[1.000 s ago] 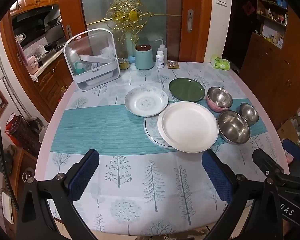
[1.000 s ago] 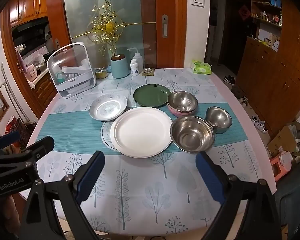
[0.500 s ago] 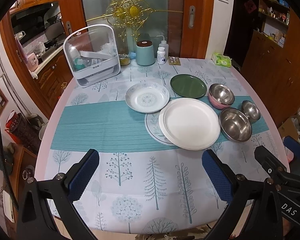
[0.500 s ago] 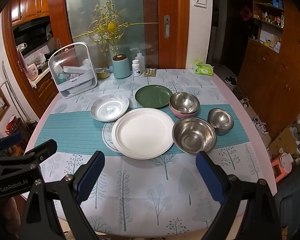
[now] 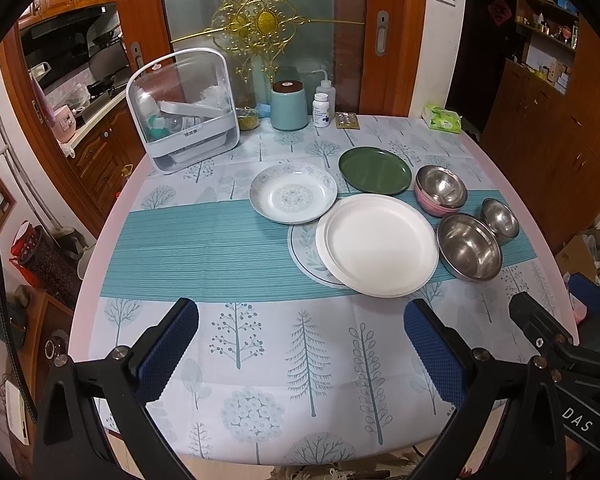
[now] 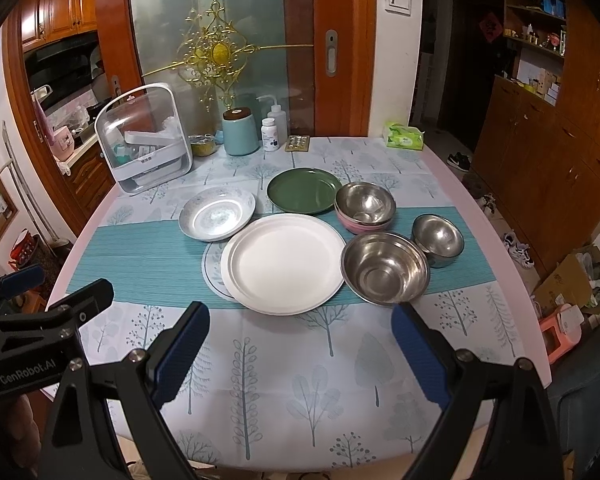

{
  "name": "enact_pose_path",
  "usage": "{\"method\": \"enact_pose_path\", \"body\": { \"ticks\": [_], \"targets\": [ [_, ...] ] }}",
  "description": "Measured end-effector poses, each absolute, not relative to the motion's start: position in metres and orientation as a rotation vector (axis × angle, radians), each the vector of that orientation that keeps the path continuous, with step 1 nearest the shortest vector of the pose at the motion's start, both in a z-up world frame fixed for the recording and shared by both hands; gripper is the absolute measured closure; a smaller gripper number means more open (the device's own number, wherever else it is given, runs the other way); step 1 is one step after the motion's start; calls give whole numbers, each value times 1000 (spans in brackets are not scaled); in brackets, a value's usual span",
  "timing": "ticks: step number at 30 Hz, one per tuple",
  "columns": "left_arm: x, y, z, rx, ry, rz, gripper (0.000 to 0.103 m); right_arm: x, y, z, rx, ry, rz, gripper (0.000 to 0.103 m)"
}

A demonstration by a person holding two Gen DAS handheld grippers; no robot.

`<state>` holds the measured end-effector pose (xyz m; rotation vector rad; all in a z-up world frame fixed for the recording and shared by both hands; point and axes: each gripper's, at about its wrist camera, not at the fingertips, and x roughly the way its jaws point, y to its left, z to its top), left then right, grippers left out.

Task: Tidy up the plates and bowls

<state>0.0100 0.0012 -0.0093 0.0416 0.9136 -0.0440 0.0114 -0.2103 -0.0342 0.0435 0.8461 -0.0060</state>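
Covering the round bench (image 5: 100, 280) is a pale tablecloth printed with trees (image 5: 300, 360), crossed by a striped teal band (image 5: 204, 248). On that band a large plain white plate (image 5: 380, 244) lies on top of a flat leaf-patterned plate (image 5: 304, 248), with a patterned white shallow dish (image 5: 292, 194) touching its far-left edge and a dark green plate (image 5: 375, 170) just beyond. To the right, a steel bowl nested in a pink bowl (image 5: 440, 192), a large steel bowl (image 5: 470, 246) and a small steel bowl (image 5: 499, 220) sit close together.

At the far edge stand a clear domed white storage caddy (image 5: 184, 112), a pale blue canister with a brown lid (image 5: 289, 106), a white pill bottle (image 5: 322, 110) and a green tissue pack (image 5: 442, 118). Behind are a frosted glass door with gold ornament (image 5: 260, 24), wooden cabinets (image 6: 560, 152) on the right and a kitchen on the left.

The left gripper (image 5: 300, 350) and right gripper (image 6: 300, 348) both hover over the near edge, jaws spread wide, gripping nothing.
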Motion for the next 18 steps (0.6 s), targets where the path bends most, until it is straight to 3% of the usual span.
{"method": "enact_pose_path", "body": {
  "ticks": [18],
  "targets": [
    [4, -4, -10, 45, 913, -47, 1, 2, -217, -34, 47, 840, -16, 10]
  ]
}}
